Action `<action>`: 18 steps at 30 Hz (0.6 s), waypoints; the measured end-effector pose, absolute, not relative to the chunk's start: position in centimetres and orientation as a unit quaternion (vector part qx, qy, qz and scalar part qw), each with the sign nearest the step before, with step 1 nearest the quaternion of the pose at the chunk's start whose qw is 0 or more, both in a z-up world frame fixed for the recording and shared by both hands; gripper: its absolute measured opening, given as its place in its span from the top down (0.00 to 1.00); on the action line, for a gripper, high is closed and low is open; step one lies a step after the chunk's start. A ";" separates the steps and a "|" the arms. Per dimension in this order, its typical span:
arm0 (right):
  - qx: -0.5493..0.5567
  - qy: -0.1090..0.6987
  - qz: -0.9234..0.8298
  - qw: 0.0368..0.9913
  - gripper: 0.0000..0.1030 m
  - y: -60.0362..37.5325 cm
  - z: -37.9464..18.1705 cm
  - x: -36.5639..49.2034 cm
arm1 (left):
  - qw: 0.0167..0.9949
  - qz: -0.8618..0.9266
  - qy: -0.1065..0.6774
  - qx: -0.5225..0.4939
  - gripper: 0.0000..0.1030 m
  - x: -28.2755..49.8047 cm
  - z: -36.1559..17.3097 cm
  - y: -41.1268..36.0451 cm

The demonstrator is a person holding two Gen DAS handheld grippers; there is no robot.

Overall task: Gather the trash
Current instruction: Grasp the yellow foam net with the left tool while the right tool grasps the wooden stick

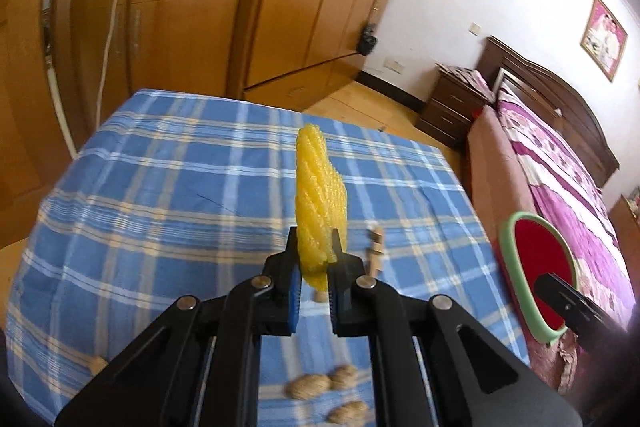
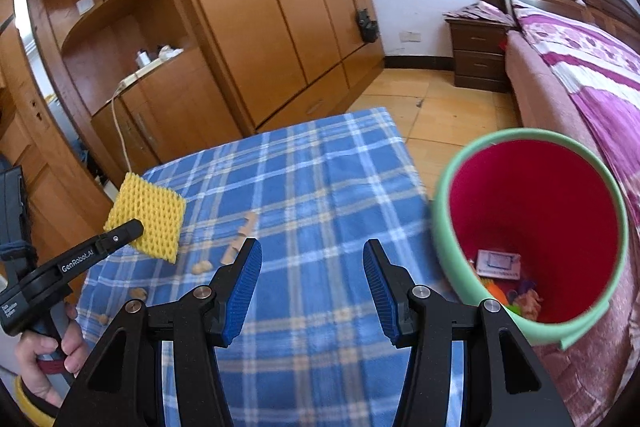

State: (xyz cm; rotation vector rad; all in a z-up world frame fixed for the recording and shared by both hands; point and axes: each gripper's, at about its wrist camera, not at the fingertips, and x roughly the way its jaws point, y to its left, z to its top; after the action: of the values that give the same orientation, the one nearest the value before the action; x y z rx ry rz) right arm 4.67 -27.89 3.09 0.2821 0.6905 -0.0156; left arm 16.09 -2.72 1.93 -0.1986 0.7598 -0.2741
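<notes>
The yellow foam net (image 1: pixel 320 203) is pinched at its lower end in the left gripper (image 1: pixel 316 251), long axis along the fingers, above the checked cloth (image 1: pixel 160 167); the red bin (image 2: pixel 532 219) lies to its right, just beside the right gripper (image 2: pixel 312 287), whose jaws stand apart and empty

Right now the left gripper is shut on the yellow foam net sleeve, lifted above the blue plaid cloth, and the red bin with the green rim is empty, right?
Not quite: the red bin already holds scraps, as the right wrist view shows. The left gripper does clamp the yellow foam net sleeve above the blue plaid cloth.
</notes>
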 end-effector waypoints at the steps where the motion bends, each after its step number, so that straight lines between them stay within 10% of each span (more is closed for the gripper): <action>1: 0.136 0.339 -0.003 0.931 0.47 -27.5 3.1 5.1 | 0.915 -0.130 0.369 -0.098 0.90 16.2 1.8 -2.5; 18: 0.102 0.407 0.057 0.906 0.47 -20.6 -1.6 13.3 | 0.908 -0.085 0.392 -0.122 0.90 17.9 -2.0 1.1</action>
State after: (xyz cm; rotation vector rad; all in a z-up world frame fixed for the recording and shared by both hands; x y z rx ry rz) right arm 13.35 -20.56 -1.63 0.2115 0.8416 0.1183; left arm 17.89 1.14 -2.03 -0.2517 0.8091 -0.1758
